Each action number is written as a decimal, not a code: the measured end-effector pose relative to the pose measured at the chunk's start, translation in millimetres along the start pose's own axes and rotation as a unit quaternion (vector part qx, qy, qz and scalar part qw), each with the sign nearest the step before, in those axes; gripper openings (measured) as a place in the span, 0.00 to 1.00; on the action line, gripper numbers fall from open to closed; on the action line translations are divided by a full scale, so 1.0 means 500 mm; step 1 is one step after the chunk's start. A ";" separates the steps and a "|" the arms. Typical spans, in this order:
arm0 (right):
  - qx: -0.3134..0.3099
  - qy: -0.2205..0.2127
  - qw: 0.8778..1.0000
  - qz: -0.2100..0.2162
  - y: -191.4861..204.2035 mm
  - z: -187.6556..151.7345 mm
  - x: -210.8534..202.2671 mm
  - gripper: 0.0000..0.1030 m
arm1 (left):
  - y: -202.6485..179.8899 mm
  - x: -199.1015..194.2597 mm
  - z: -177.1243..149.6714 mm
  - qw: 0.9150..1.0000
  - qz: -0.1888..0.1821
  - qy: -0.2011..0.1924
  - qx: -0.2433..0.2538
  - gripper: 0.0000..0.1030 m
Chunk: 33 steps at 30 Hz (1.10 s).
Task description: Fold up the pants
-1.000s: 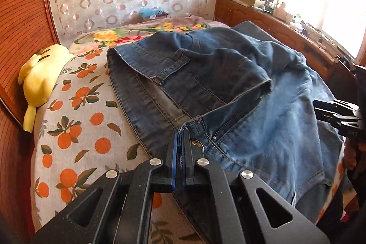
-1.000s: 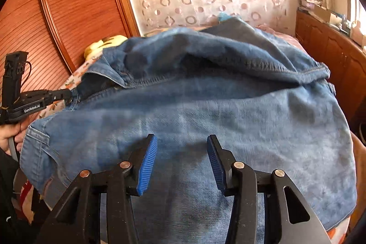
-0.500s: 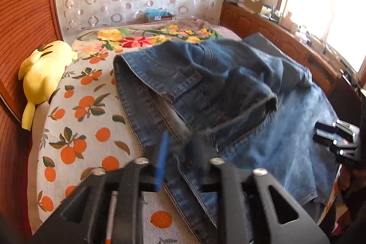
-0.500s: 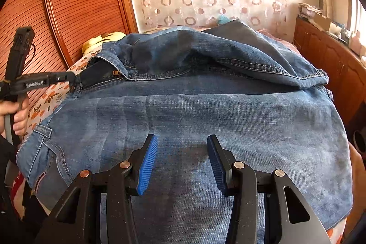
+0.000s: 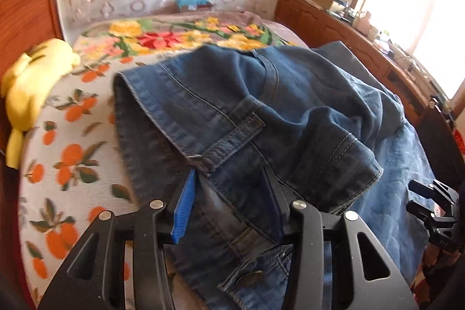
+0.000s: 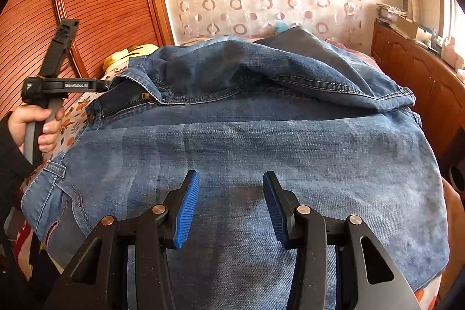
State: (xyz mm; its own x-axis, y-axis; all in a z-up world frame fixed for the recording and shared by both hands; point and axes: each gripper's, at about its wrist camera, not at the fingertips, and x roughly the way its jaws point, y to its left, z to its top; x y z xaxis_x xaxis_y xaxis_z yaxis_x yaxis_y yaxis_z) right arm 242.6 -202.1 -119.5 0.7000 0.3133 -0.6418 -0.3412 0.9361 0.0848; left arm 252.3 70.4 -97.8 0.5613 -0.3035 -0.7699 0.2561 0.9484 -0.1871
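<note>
Blue jeans (image 5: 290,106) lie spread on the bed, the upper part doubled over the rest, with the fly and metal button (image 5: 251,278) near the front. My left gripper (image 5: 229,179) hovers over the waistband. Its jaws are opening, and denim lies under the gap without either pad pressing on it. In the right wrist view the jeans (image 6: 261,135) fill the frame. My right gripper (image 6: 231,179) stands open just above the pale leg fabric, gripping nothing. A hand holds the left gripper (image 6: 58,83) at the left, by the zipper.
A yellow plush toy (image 5: 32,89) sits at the bed's left edge against the reddish wooden headboard (image 6: 101,5). The bedspread (image 5: 72,164) has an orange-fruit print. A wooden cabinet (image 5: 348,34) with clutter runs along the right under a bright window.
My left gripper let go of the waistband near the button, opened, and moved forward over the jeans. The raised denim settled flatter. The right gripper stayed put.
</note>
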 end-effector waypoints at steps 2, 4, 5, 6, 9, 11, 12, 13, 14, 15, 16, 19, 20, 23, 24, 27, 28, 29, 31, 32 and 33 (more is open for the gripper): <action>0.000 -0.001 1.000 0.000 0.000 -0.001 -0.002 0.46 | -0.002 0.002 -0.001 1.000 -0.002 -0.002 0.001 0.43; 0.000 -0.002 1.000 0.001 -0.001 -0.002 -0.003 0.46 | 0.000 0.003 -0.002 1.000 -0.001 -0.004 0.001 0.26; -0.001 -0.003 1.000 0.000 0.000 -0.003 -0.004 0.46 | 0.004 0.003 -0.003 1.000 -0.001 -0.004 -0.003 0.22; -0.001 -0.004 1.000 0.000 0.000 -0.003 -0.004 0.46 | 0.007 0.002 -0.003 1.000 -0.005 -0.005 -0.006 0.15; -0.002 -0.005 1.000 0.001 -0.002 -0.004 -0.005 0.46 | 0.006 -0.014 -0.006 1.000 -0.009 -0.017 -0.005 0.07; -0.002 -0.005 1.000 0.000 -0.003 -0.005 -0.005 0.46 | 0.003 -0.031 -0.002 1.000 -0.006 -0.031 0.002 0.06; -0.002 -0.004 1.000 0.001 -0.001 -0.004 -0.004 0.46 | 0.000 -0.049 0.000 0.999 -0.004 -0.041 0.003 0.06; -0.003 -0.004 1.000 0.001 -0.003 -0.004 -0.004 0.46 | -0.001 -0.059 0.004 0.999 -0.004 -0.048 0.003 0.06; -0.003 -0.003 1.000 0.001 -0.003 -0.004 -0.003 0.46 | -0.004 -0.077 0.008 0.998 -0.005 -0.062 0.004 0.06; -0.002 -0.003 1.000 0.000 -0.003 -0.004 -0.003 0.46 | -0.005 -0.100 0.014 0.997 -0.006 -0.078 0.004 0.06; -0.002 -0.003 1.000 0.000 -0.002 -0.003 -0.003 0.46 | -0.005 -0.115 0.018 0.996 -0.007 -0.087 0.004 0.06; -0.002 -0.003 1.000 0.000 -0.003 -0.002 -0.003 0.46 | 0.000 -0.160 0.038 0.994 -0.007 -0.112 0.001 0.06; -0.002 -0.003 1.000 0.000 -0.003 -0.002 -0.003 0.46 | 0.003 -0.169 0.041 0.993 -0.007 -0.117 0.001 0.06; -0.002 -0.004 1.000 -0.001 -0.004 -0.001 -0.003 0.46 | 0.012 -0.169 0.049 0.994 0.005 -0.112 0.003 0.06; -0.002 -0.004 1.000 -0.001 -0.004 -0.002 -0.004 0.46 | 0.016 -0.159 0.045 0.994 0.011 -0.105 0.002 0.06; -0.001 -0.005 1.000 -0.002 -0.005 -0.002 -0.004 0.46 | 0.028 -0.121 0.024 0.997 0.029 -0.075 -0.007 0.07; -0.001 -0.004 1.000 -0.001 -0.004 -0.002 -0.004 0.46 | 0.035 -0.105 0.016 0.998 0.028 -0.060 -0.012 0.11; -0.001 -0.004 1.000 -0.001 -0.004 -0.002 -0.004 0.46 | 0.041 -0.092 0.007 0.998 0.023 -0.047 -0.019 0.12; -0.002 -0.004 1.000 -0.001 -0.004 -0.002 -0.004 0.46 | 0.046 -0.081 -0.011 0.999 0.023 -0.034 -0.025 0.17; -0.001 -0.004 1.000 -0.001 -0.003 -0.002 -0.004 0.46 | 0.047 -0.077 -0.021 0.999 0.023 -0.030 -0.026 0.19; -0.002 -0.004 1.000 -0.002 -0.003 -0.002 -0.004 0.46 | 0.049 -0.074 -0.030 0.999 0.021 -0.026 -0.028 0.26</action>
State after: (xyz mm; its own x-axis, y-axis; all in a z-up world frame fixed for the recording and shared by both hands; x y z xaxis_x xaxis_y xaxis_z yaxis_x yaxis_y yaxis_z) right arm 241.0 -204.5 -119.2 0.7063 0.3118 -0.6355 -0.3412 0.9366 0.0804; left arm 225.8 106.2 -83.1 0.6116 -0.2673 -0.7446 0.1891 0.9633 -0.1905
